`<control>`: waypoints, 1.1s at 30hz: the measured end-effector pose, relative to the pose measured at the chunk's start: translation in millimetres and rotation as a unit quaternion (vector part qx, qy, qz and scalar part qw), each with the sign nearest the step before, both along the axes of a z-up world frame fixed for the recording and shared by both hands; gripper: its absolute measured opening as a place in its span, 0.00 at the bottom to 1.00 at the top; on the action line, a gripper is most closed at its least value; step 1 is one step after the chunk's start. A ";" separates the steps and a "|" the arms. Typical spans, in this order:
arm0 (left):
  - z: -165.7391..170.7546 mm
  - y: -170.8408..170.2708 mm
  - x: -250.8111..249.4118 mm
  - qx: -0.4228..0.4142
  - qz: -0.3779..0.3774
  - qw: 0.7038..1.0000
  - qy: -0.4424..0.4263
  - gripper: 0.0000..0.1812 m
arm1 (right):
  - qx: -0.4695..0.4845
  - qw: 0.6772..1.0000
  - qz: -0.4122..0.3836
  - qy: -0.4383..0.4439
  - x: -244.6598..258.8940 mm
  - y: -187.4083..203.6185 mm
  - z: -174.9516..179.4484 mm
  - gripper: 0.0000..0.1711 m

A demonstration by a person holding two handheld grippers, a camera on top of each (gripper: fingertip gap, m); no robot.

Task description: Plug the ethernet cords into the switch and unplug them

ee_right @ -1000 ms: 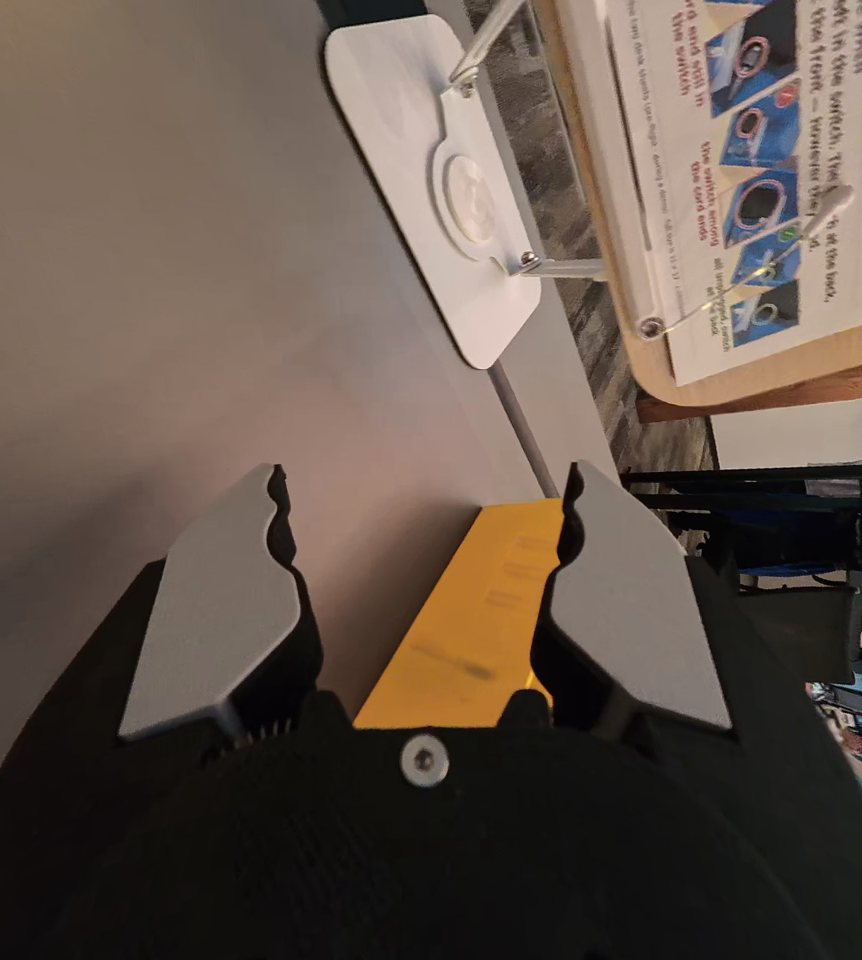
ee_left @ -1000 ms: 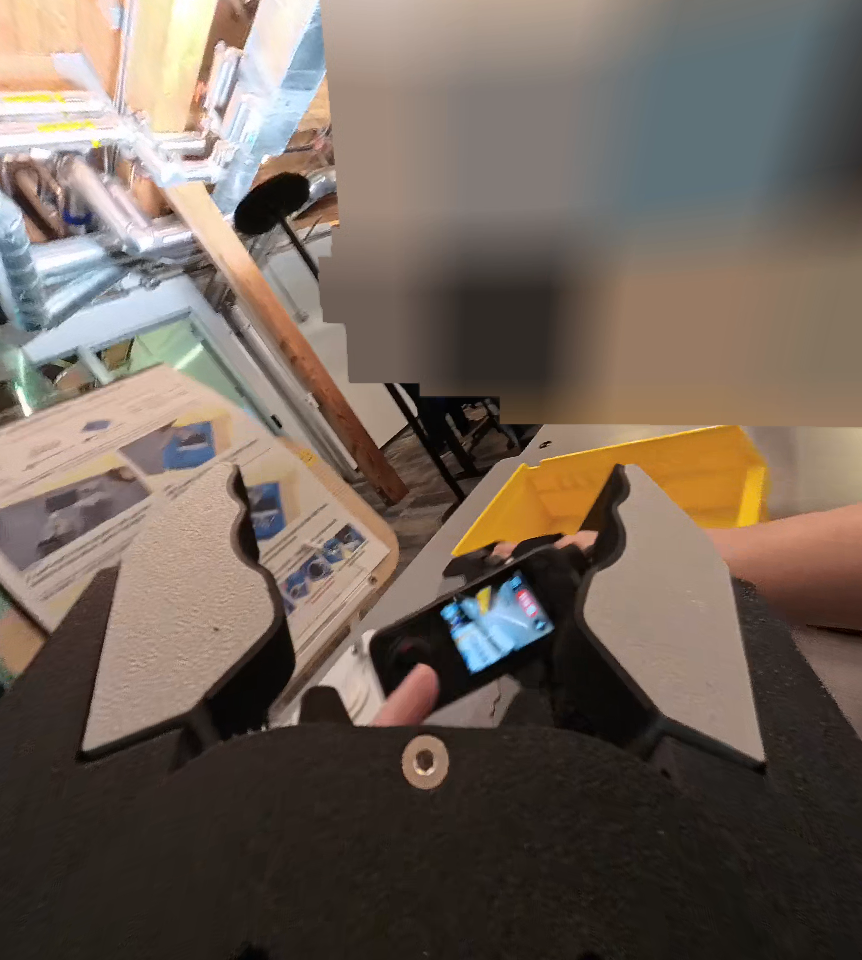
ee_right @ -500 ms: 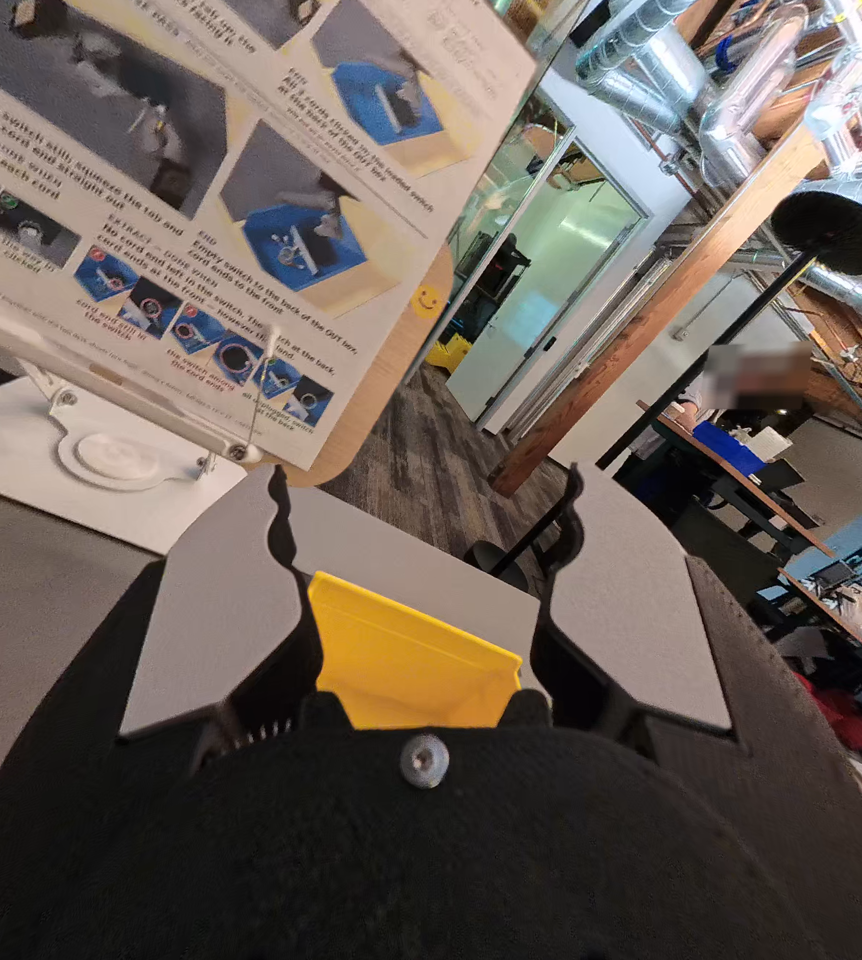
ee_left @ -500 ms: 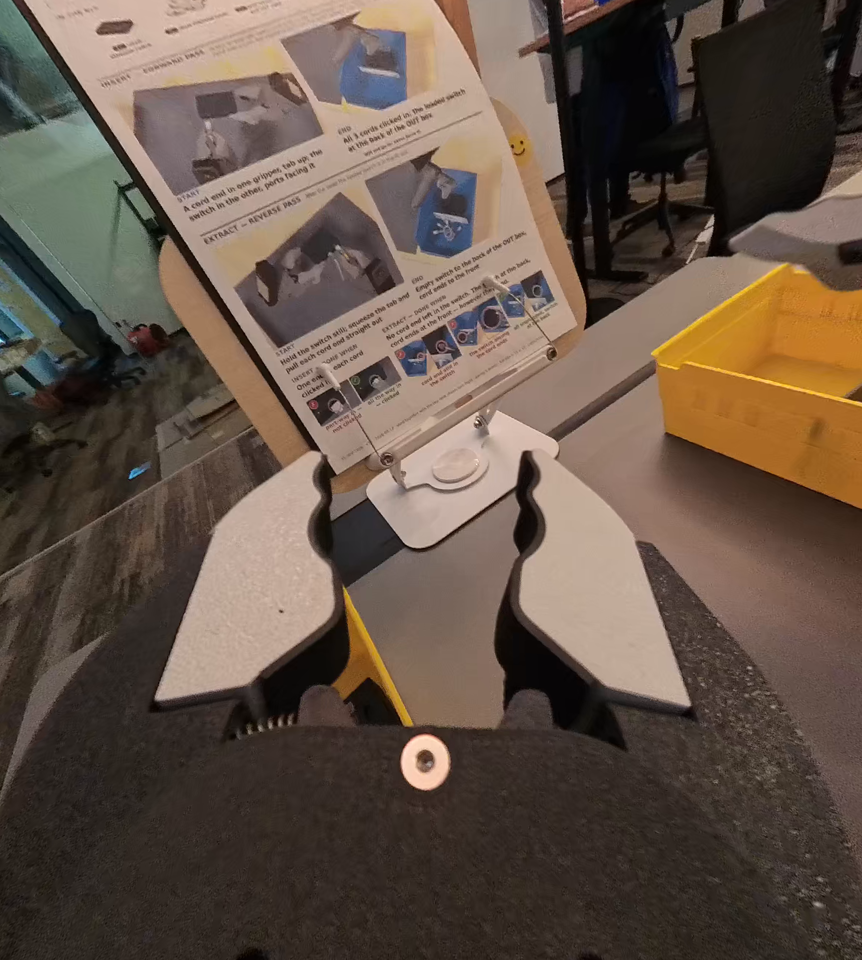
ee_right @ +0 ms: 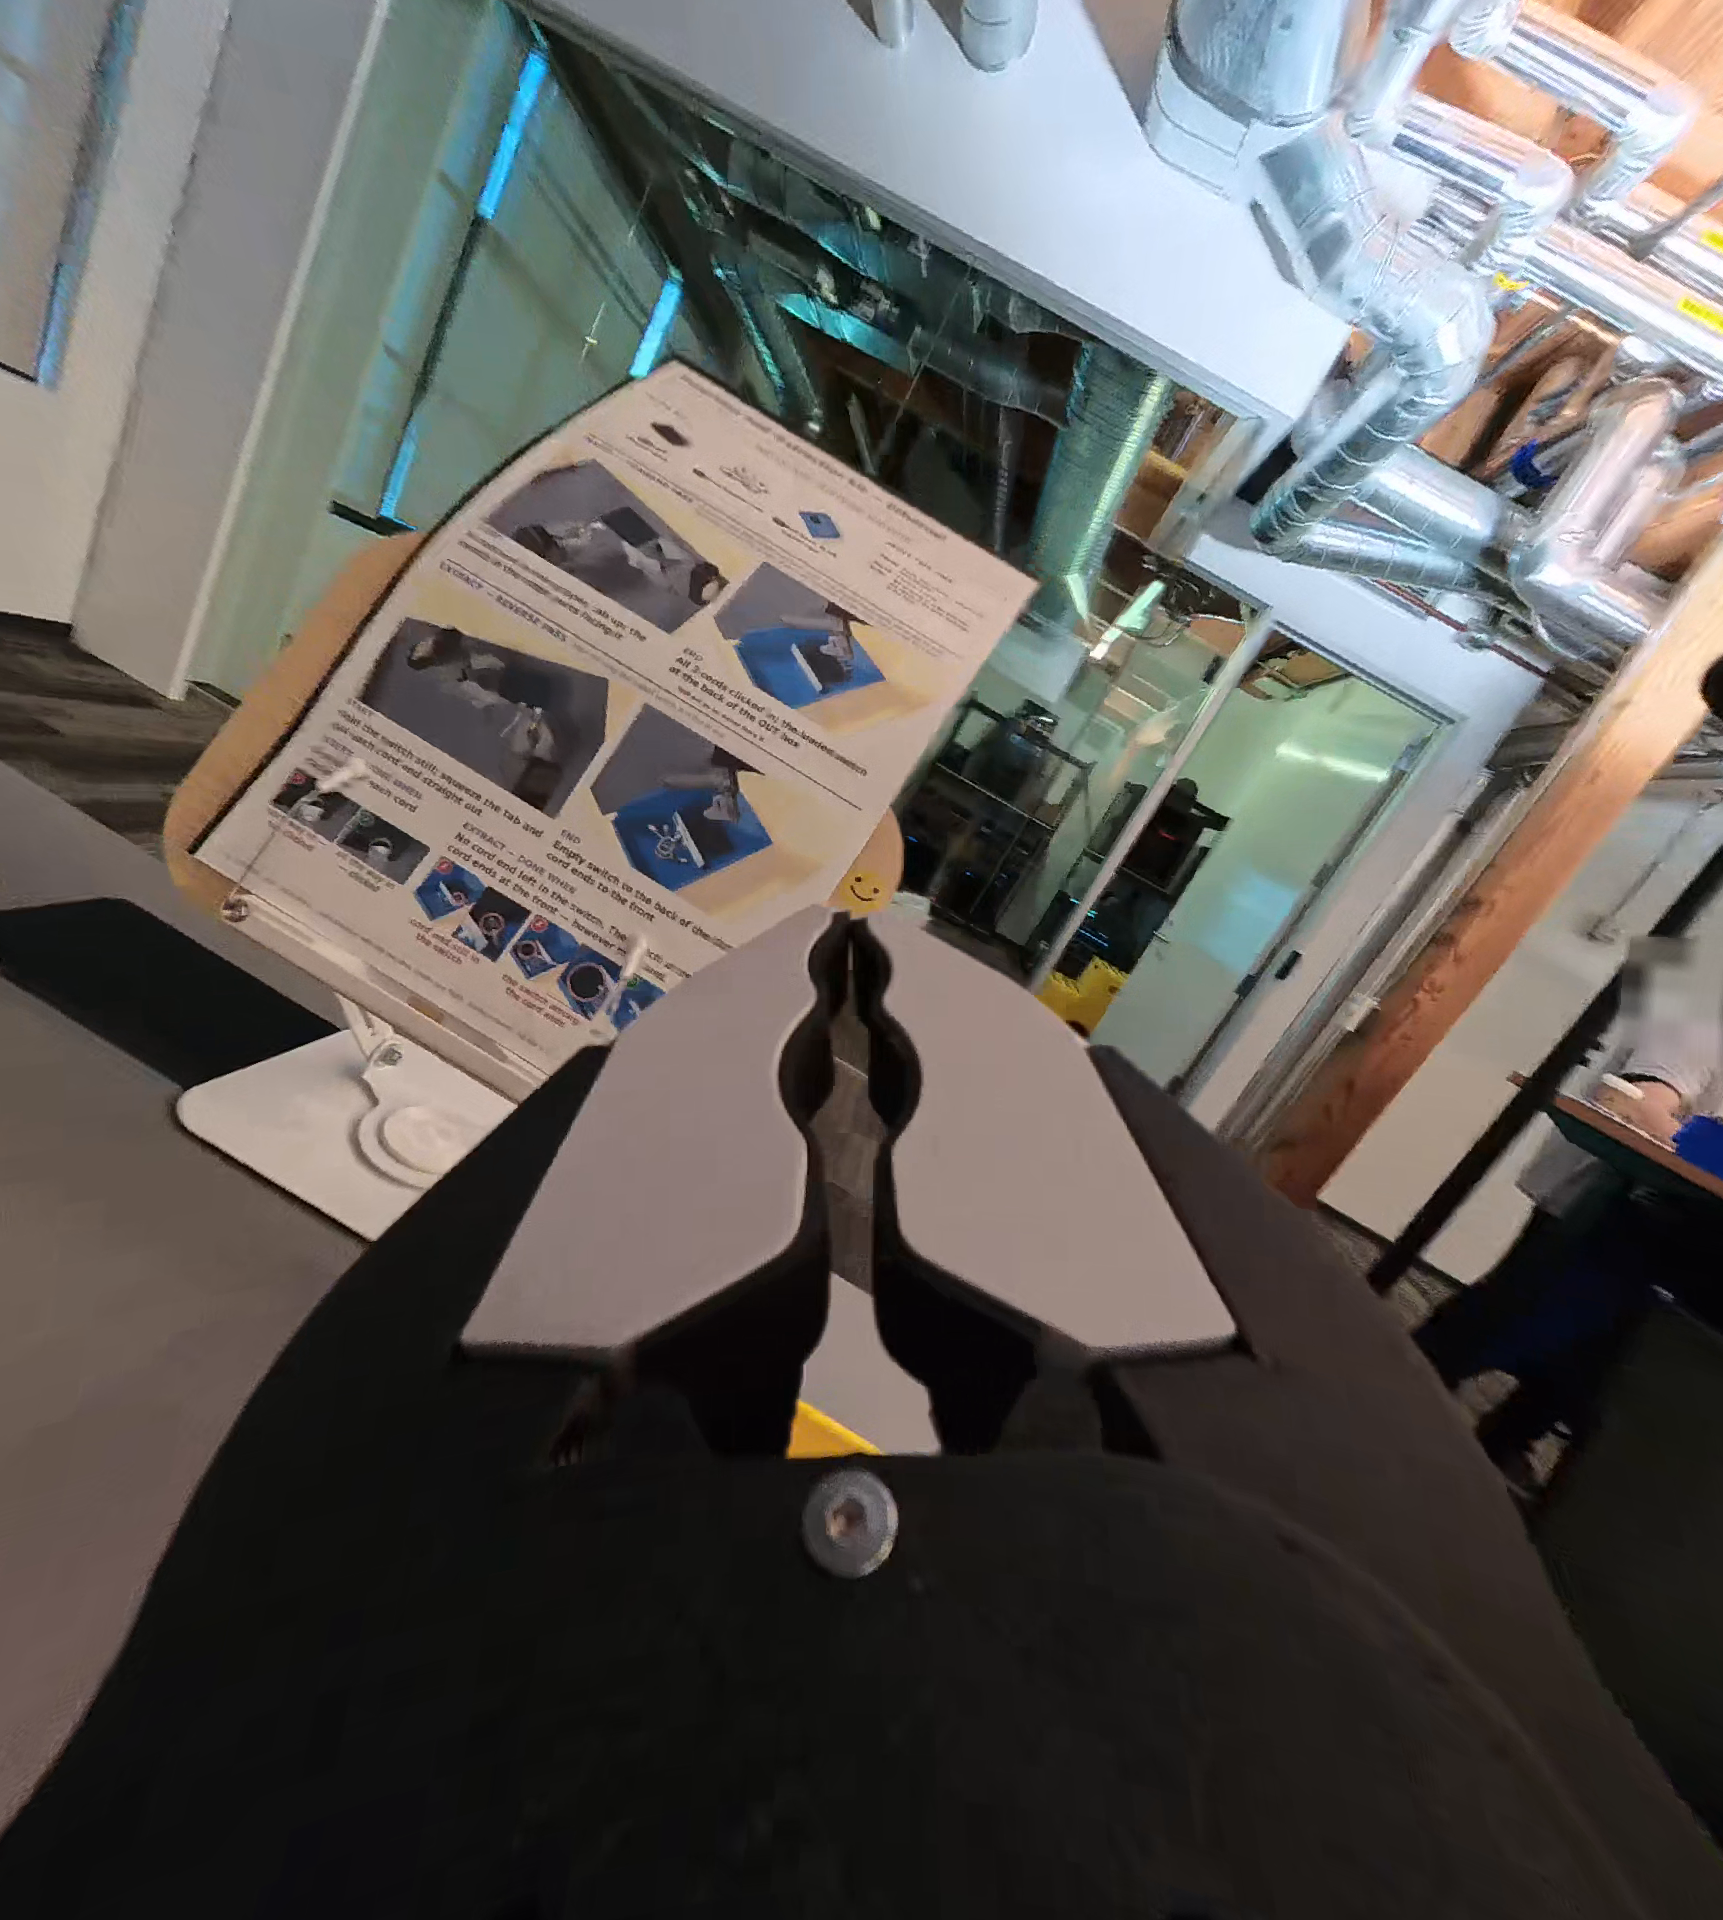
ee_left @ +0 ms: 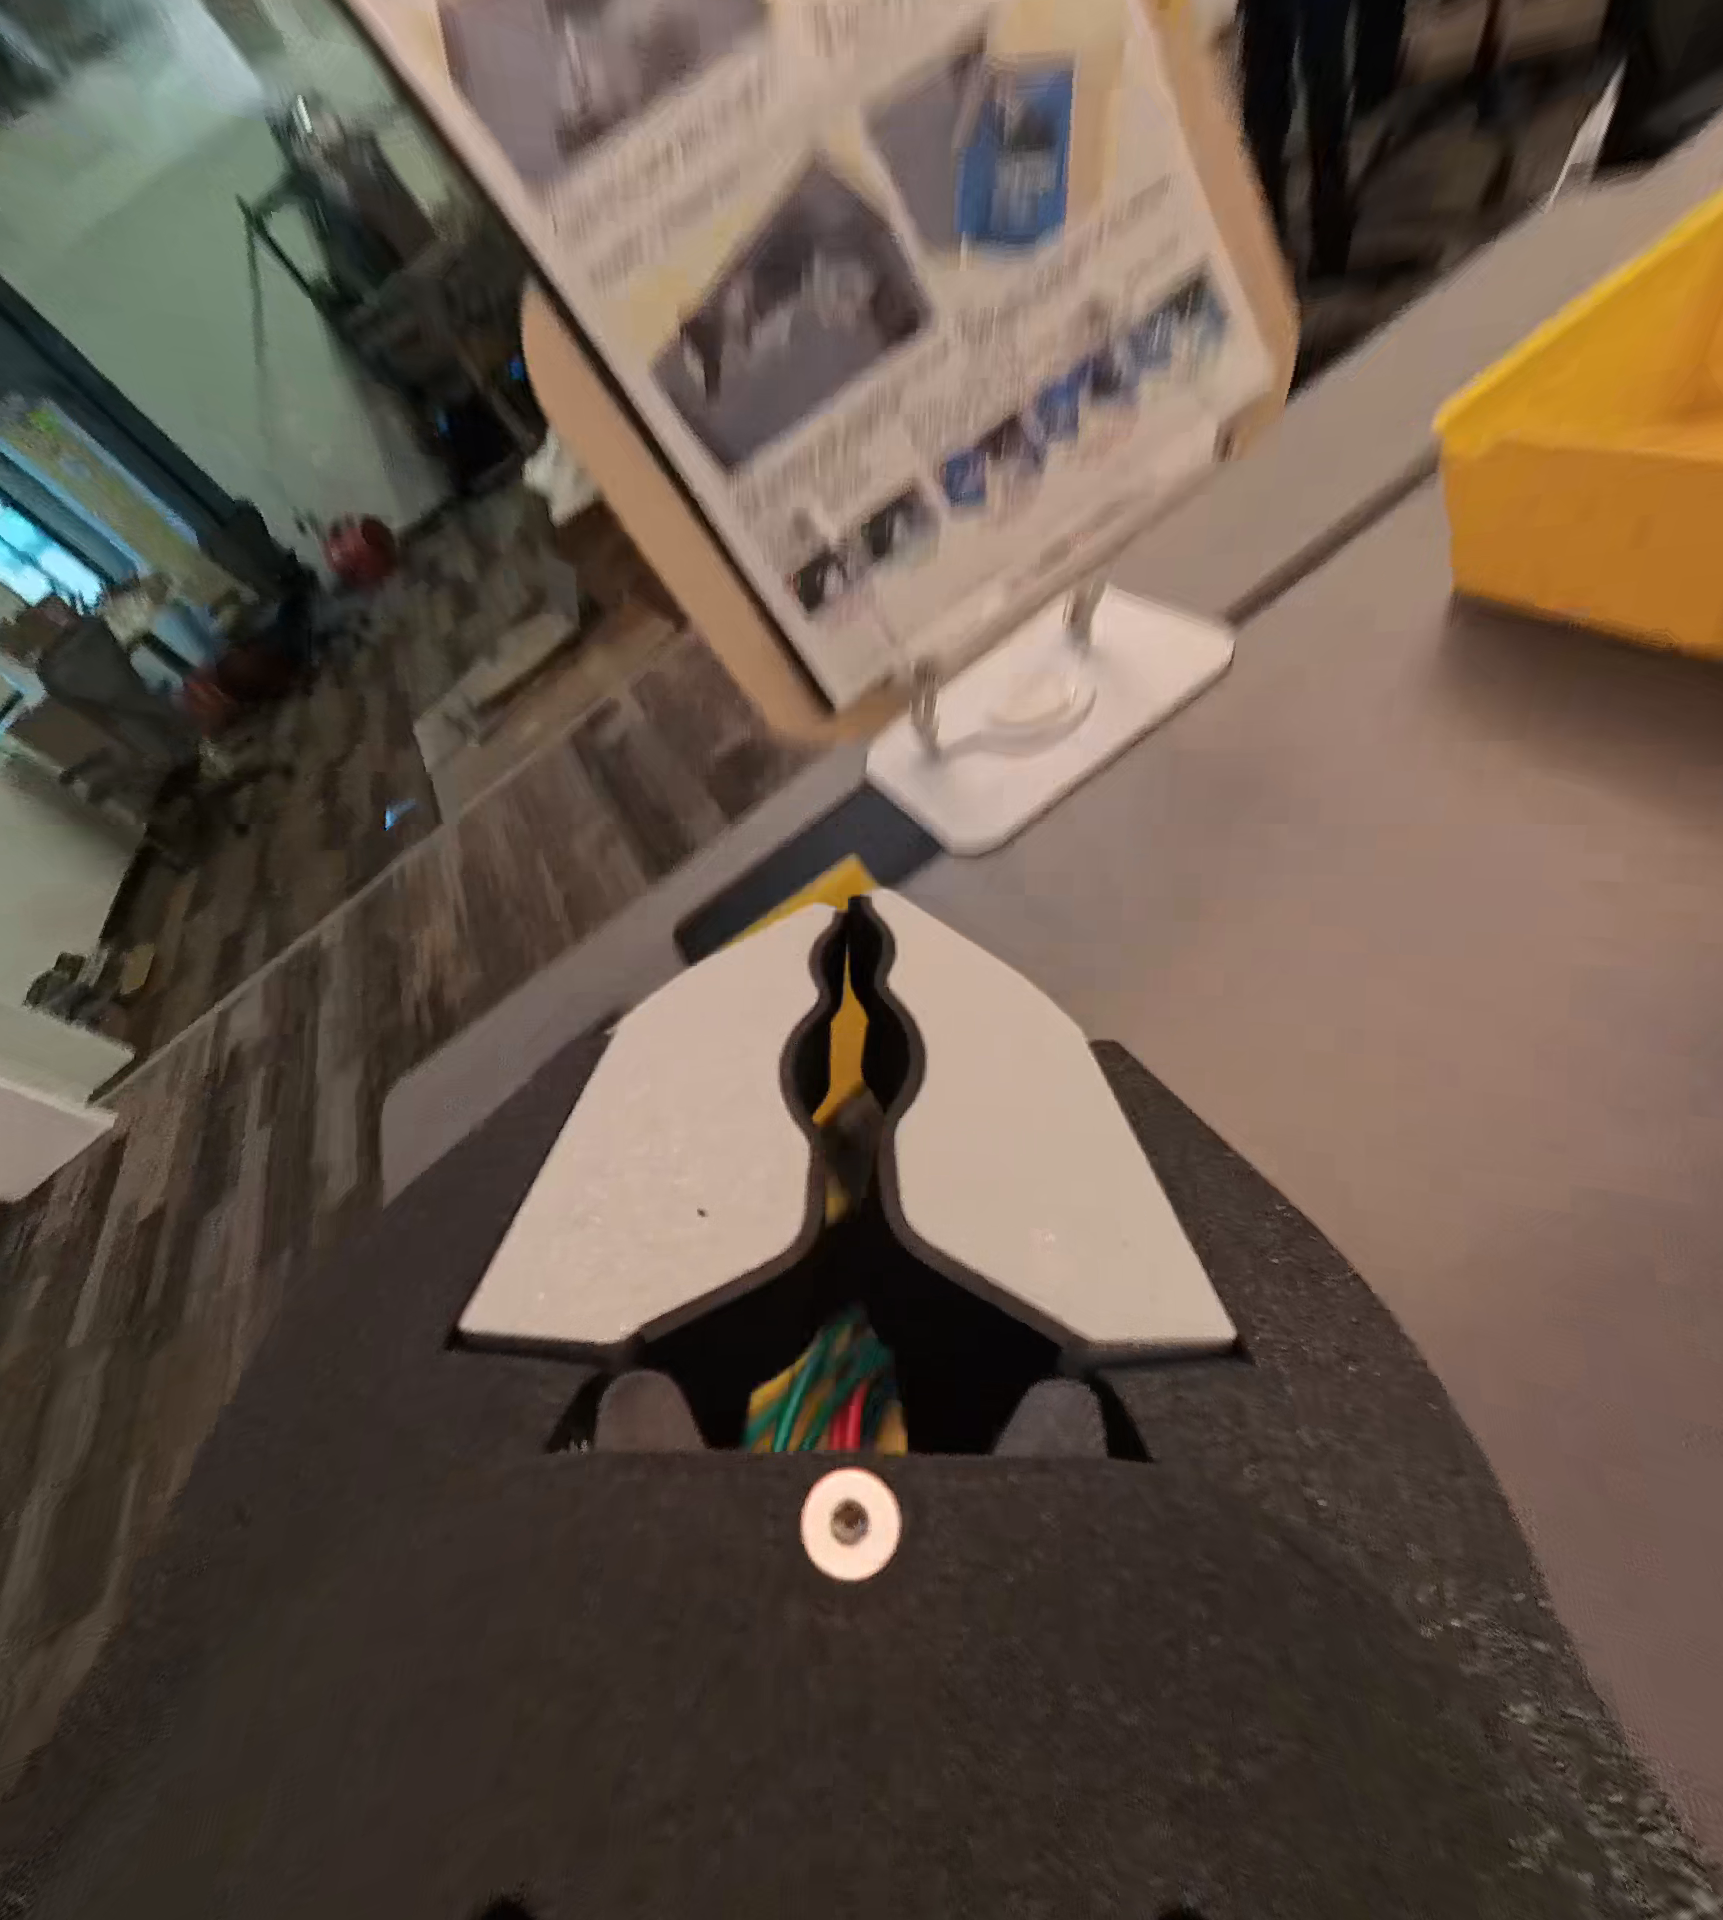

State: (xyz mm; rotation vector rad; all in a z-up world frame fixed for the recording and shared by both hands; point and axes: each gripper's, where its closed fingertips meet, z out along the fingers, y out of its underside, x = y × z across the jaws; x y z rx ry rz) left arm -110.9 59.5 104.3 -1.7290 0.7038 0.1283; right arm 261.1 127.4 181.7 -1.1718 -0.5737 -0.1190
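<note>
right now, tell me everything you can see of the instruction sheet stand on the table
The instruction sheet stand is a rounded, light wood-look board tilted back, with a white printed sheet of photos and text on its face. Thin metal rods with small clips hold the sheet's lower edge. A small yellow smiley sticker sits at one lower corner. It rises from a flat white base plate with a round disc, resting on the grey table near its far edge. Neither gripper touches it. The left wrist view shows it blurred.

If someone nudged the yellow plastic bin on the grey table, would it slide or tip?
The yellow plastic bin would probably slide: it looks wide and low-walled. What shows of its inside looks empty, so it is likely light. The smooth grey table should offer little grip.
</note>
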 end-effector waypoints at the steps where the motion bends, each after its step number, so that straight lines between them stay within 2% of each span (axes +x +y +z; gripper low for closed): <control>1: -13.5 -4.7 -12.7 -0.028 0.013 0.999 0.026 0.00 | -0.002 1.000 0.016 -0.001 0.1 -3.7 2.1 0.00; 4: -59.5 -23.8 -43.7 -0.126 0.016 0.987 0.097 0.00 | -0.007 0.999 0.053 0.011 3.2 -14.7 9.2 0.00; 8: -121.7 -68.9 -48.5 -0.284 -0.079 0.945 0.138 0.15 | 0.005 0.997 0.077 0.008 4.7 -27.2 17.7 0.03; 10: -141.7 -83.5 -51.9 -0.316 -0.116 0.925 0.179 0.20 | 0.008 0.997 0.078 0.005 3.3 -30.0 19.2 0.05; 13: -164.2 -87.2 -69.6 -0.347 -0.127 0.893 0.256 0.22 | 0.000 0.997 0.081 -0.010 -3.7 -29.2 14.4 0.06; 17: -182.1 -84.8 -80.6 -0.408 -0.150 0.855 0.284 0.19 | -0.017 0.997 0.068 -0.039 -11.0 -24.0 4.1 0.08; 21: -196.4 -92.6 -90.4 -0.483 -0.167 0.806 0.297 0.10 | -0.027 0.996 0.069 -0.053 -15.5 -22.5 -1.4 0.09; 22: -198.4 -91.1 -92.9 -0.489 -0.163 0.802 0.303 0.05 | -0.030 0.996 0.070 -0.055 -16.2 -22.0 -2.2 0.09; 24: -199.9 -91.2 -91.9 -0.496 -0.168 0.797 0.300 0.05 | -0.033 0.995 0.070 -0.057 -15.7 -20.6 -3.6 0.09; 27: -193.3 -88.6 -85.5 -0.482 -0.180 0.806 0.293 0.04 | -0.038 0.995 0.069 -0.058 -13.3 -18.5 -4.7 0.09; 30: -171.9 -81.8 -78.3 -0.462 -0.179 0.827 0.267 0.04 | -0.038 0.996 0.067 -0.055 -9.4 -18.3 -3.6 0.09; 33: -133.8 -70.5 -71.6 -0.428 -0.171 0.857 0.230 0.03 | -0.033 0.996 0.064 -0.050 -4.3 -19.3 -0.7 0.08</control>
